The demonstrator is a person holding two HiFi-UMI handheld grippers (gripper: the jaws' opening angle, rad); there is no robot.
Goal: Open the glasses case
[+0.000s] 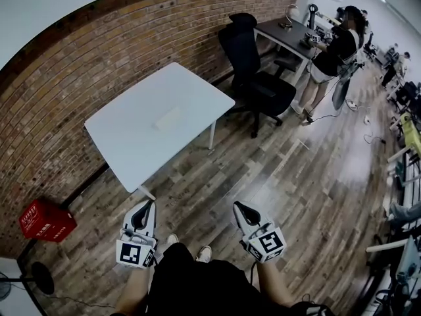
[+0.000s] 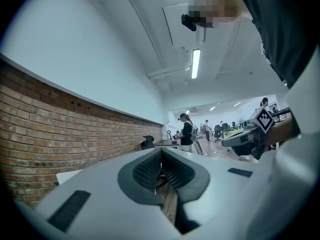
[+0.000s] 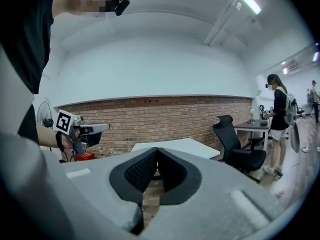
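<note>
First, from the head view, both grippers are seen held low over the wood floor, well short of the table. The left gripper and right gripper each have their jaws pressed together with nothing between them. What may be the glasses case, a pale oblong too faint to be made sure of, lies flat near the table's middle. A red crate at the left, by the brick wall, bears white print too small to be read.

Next, from the left gripper view, the closed, empty jaws are confirmed. A ceiling lamp, unseen from the head, is shown.

Lastly, from the right gripper view, the other gripper is seen side-on. Its cube carries only a black-and-white square marker.
</note>
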